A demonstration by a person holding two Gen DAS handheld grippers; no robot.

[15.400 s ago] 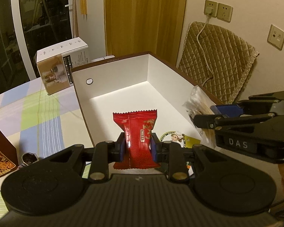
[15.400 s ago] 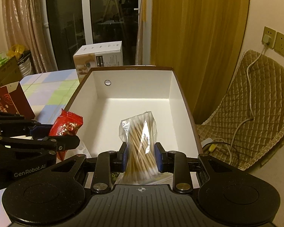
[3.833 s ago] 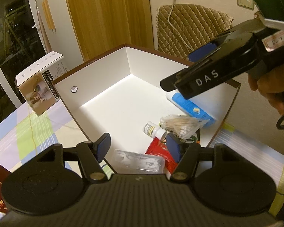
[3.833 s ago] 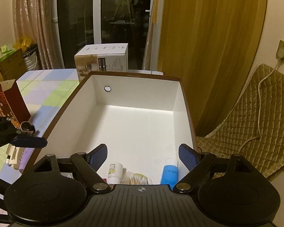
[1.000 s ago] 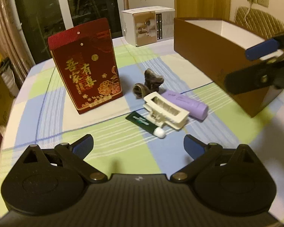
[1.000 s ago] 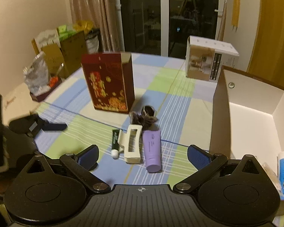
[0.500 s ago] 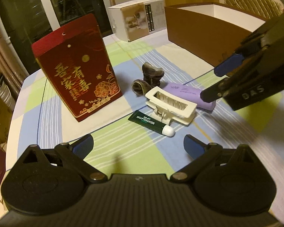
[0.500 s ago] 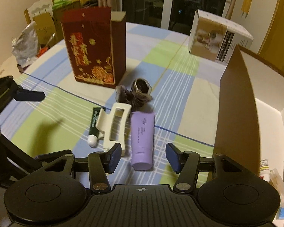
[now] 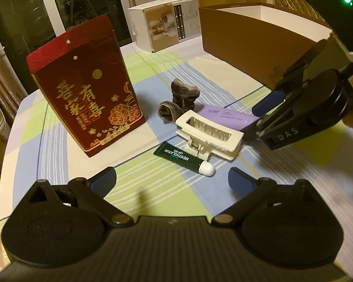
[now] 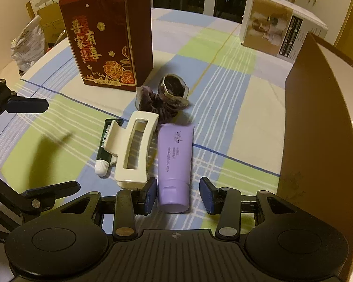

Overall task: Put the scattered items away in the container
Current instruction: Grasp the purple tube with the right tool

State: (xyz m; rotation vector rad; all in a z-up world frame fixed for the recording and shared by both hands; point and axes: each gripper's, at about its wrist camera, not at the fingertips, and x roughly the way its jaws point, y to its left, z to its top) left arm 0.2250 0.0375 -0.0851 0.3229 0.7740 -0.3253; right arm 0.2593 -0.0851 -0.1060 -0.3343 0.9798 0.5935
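On the checked tablecloth (image 10: 223, 89), at the left, the left gripper (image 9: 171, 181) hovers with its jaws spread wide and nothing between them. Behind it stands a dark red gift box (image 10: 106, 35) with gold characters, upright. In the middle lie the scattered items, close together. The green lip gel tube (image 10: 105, 143) lies flat with its white cap toward the right wrist camera, and it touches the white hair claw clip (image 10: 134, 150), which partly covers it. A dark scrunchie (image 10: 164, 98) sits just behind the clip. The purple tube (image 10: 175, 162) lies beside the clip, cap end toward the right gripper (image 10: 178, 193). This gripper's jaws are closing around the cap end of the purple tube; the tube is between the blue pads (image 10: 150, 193), but a small gap shows on each side, so they do not press it. At the right stands the brown container (image 10: 317, 141), white inside, well apart from the items. A white product box (image 10: 282, 30) stands far behind, near the container's corner.
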